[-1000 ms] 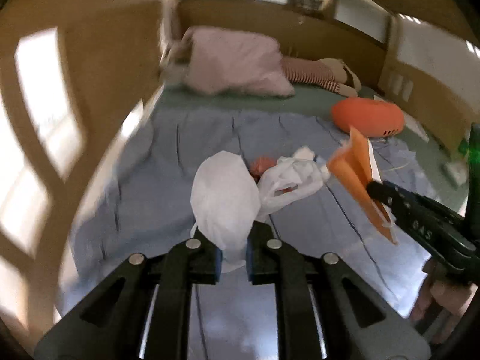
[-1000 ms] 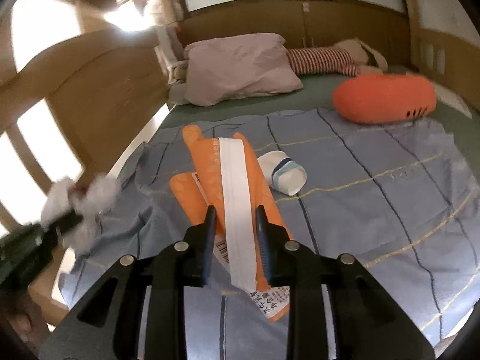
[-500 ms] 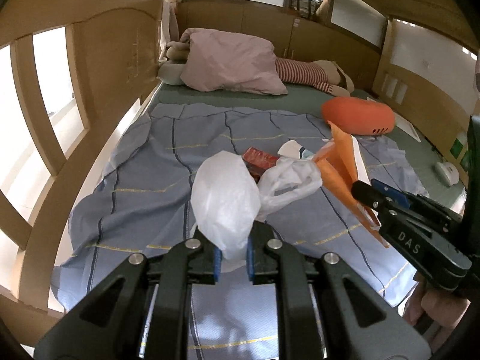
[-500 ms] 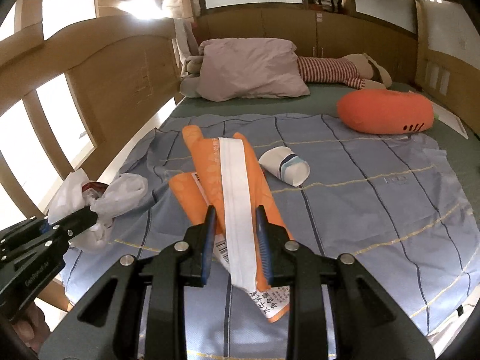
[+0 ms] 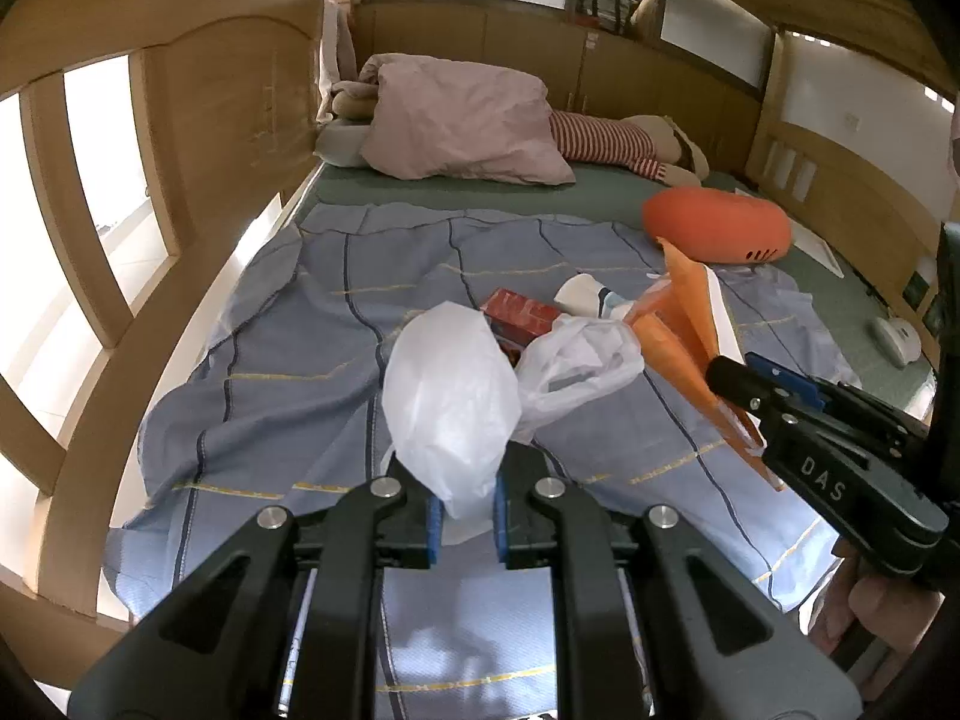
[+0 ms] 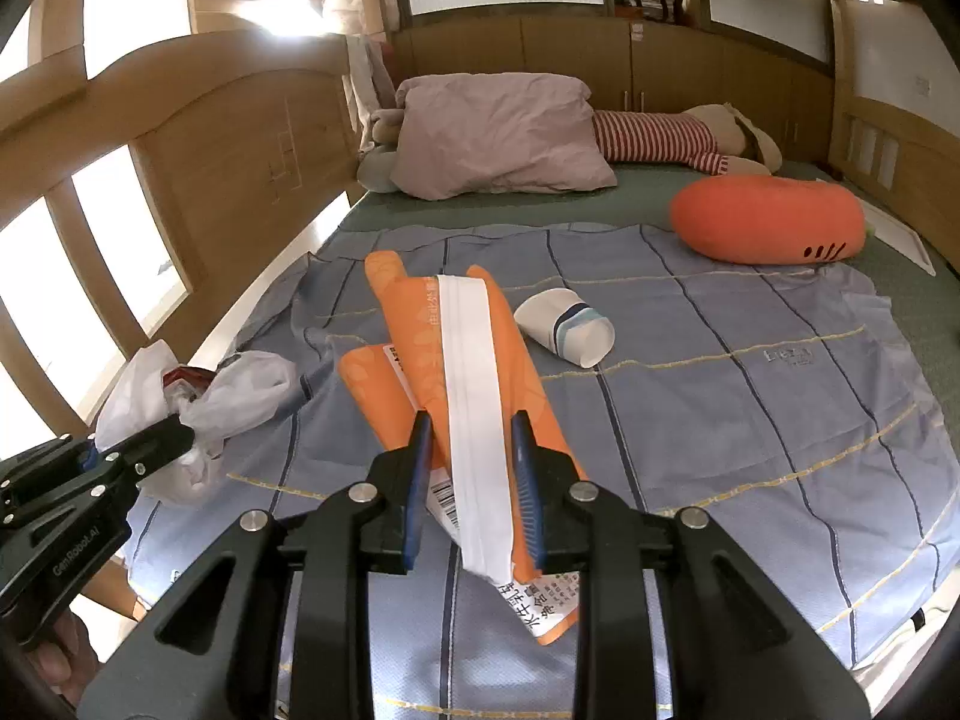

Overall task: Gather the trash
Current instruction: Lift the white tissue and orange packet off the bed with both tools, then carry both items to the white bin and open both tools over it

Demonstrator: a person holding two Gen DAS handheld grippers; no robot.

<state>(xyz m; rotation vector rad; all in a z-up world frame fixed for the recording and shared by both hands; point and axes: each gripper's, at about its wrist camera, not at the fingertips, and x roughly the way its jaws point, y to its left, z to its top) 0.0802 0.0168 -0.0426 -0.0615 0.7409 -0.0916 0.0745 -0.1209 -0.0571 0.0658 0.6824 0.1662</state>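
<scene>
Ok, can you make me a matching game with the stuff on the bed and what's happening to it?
Things:
1. white plastic bag
2. orange mailer envelope
3. paper cup
4. pink pillow

States:
A. lying on its side on the blue blanket, nobody holding it
B. pinched between the right gripper's fingers
C. at the far end of the bed, beside the striped plush toy
D. pinched between the left gripper's fingers, with a red box inside

Pairs: 1-D, 2-B, 3-A, 4-C
</scene>
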